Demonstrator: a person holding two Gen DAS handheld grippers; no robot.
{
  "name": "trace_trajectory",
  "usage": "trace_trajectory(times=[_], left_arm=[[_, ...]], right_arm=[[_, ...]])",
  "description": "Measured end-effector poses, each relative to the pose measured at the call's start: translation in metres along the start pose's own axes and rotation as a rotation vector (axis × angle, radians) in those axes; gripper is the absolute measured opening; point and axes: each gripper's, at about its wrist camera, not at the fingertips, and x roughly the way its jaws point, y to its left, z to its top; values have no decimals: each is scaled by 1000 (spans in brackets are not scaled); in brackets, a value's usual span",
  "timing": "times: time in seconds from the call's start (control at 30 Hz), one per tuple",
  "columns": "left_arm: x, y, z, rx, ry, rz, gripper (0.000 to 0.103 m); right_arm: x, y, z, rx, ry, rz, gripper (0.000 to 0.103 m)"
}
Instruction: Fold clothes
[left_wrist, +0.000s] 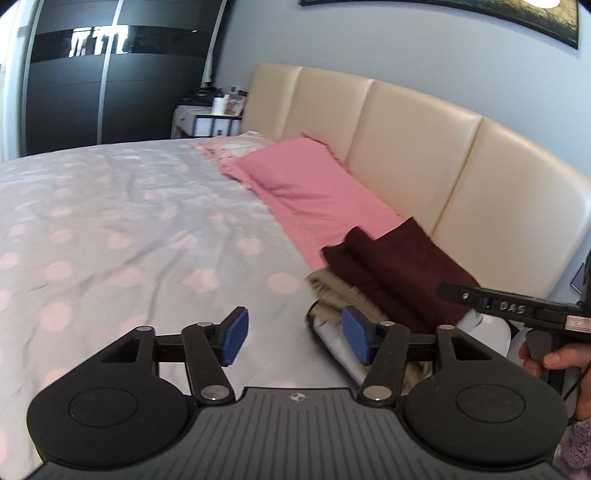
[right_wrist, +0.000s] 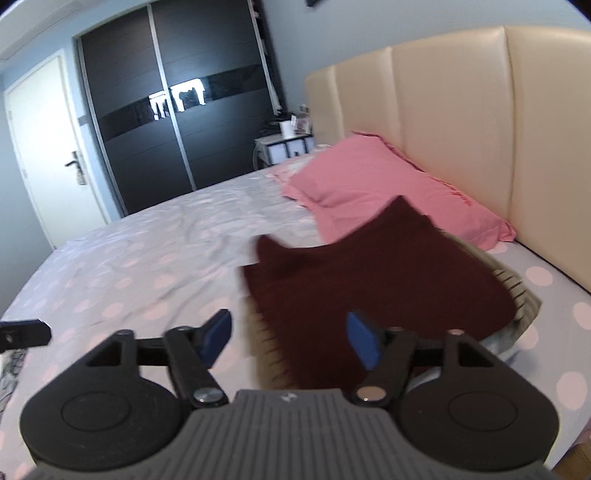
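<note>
In the left wrist view, the left gripper (left_wrist: 293, 338) hangs over the bed (left_wrist: 122, 221) with its blue pads (left_wrist: 233, 336) spread wide and nothing between them. Past the right-hand pad lies a stack of folded clothes: a dark maroon garment (left_wrist: 391, 273) sits on top, and under it a striped grey-and-white piece (left_wrist: 332, 291) pokes out toward the camera. The stack rests on the spotted sheet close to the cream padded headboard (left_wrist: 406, 147), just beyond the end of a pink pillow (left_wrist: 310, 188). At the right edge a hand (left_wrist: 554, 360) grips the handle of the other gripper, whose black body crosses the frame above it. A dark wardrobe (left_wrist: 110, 85) and a small white nightstand (left_wrist: 207, 120) stand at the far side of the room.

In the right wrist view, the right gripper (right_wrist: 290, 338) also has its pads (right_wrist: 364, 345) wide apart, gripping nothing. The maroon garment (right_wrist: 380, 280) lies flat directly ahead, its near edge dipping behind the right-hand finger; whether the pad touches the cloth cannot be told through the blur. The striped piece (right_wrist: 513, 280) shows along the garment's right side, underneath it. The pink pillow (right_wrist: 388, 184) lies behind, against the headboard (right_wrist: 480, 110). The wardrobe (right_wrist: 177, 122) and a white door (right_wrist: 48, 147) fill the far wall. A black tip of the other gripper enters at the left edge.
</note>
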Motion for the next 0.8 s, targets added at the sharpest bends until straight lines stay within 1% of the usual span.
trace_trajectory(times=[0.07,0.1,0.17,0.23,0.3,0.4,0.53,0.6,0.67,0.73,0.8], left_arm=[[-19,10,-9,2,-13,45,60],[-29,15,-14,4,-26,73,63],[-47,25,-26,3,-57,128,64],[-62,34,-38,0,-81,182,67],[-74,45,-48,-10,-71,242,71],[-89,64,-60,-44,-50,315,72],[-107,90,-74,-87,-71,405,74],[-114,102,-82,-109,-86,447,75],[-117,113,-88,-113,-79,479,75],[-117,124,-94,-106,-63,510,75],[-116,133,-98,-99,-58,539,75]], right_arm=[[-14,28,-6,-30,-13,37,80],[-20,42,-8,-50,-20,56,82],[-31,70,-13,-101,-30,93,84],[-38,100,-21,-169,-37,123,84],[-44,129,-32,-221,-49,149,86],[-47,171,-47,-262,-37,214,87],[-46,222,-66,-286,-7,293,87],[-46,241,-75,-280,-10,309,87],[-45,255,-85,-265,-21,298,88],[-43,268,-97,-266,-35,268,88],[-37,280,-109,-307,-45,234,88]])
